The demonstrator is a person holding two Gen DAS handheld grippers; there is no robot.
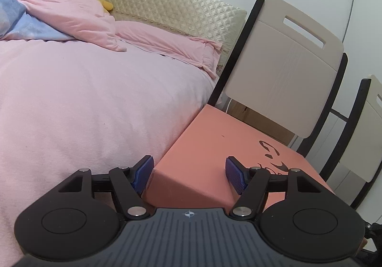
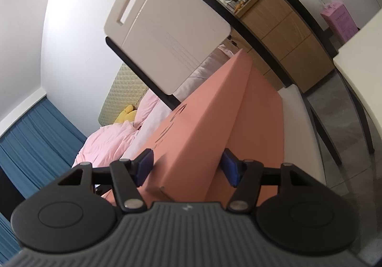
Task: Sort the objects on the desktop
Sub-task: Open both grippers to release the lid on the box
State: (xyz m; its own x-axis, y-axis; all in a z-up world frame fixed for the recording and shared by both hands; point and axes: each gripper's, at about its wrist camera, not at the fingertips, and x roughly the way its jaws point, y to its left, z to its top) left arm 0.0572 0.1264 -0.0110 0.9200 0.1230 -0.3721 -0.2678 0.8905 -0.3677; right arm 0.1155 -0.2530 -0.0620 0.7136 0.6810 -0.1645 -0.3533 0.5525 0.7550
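Note:
A large salmon-pink cardboard box [image 1: 214,147] with black lettering on its lid lies beside the bed. My left gripper [image 1: 188,172] has its blue pads either side of the box's near corner, jaws spread wide. In the right wrist view the same box [image 2: 207,109] runs away from me, its lid edge between the fingers. My right gripper [image 2: 187,166] has its blue pads against both sides of the lid edge and looks closed on it.
A bed with pink sheet [image 1: 83,99], pink duvet and quilted headboard [image 1: 167,4] lies left. Two beige chairs with black frames [image 1: 286,64] stand behind the box. A wooden drawer unit [image 2: 286,40] and a white table edge [image 2: 363,52] are at right.

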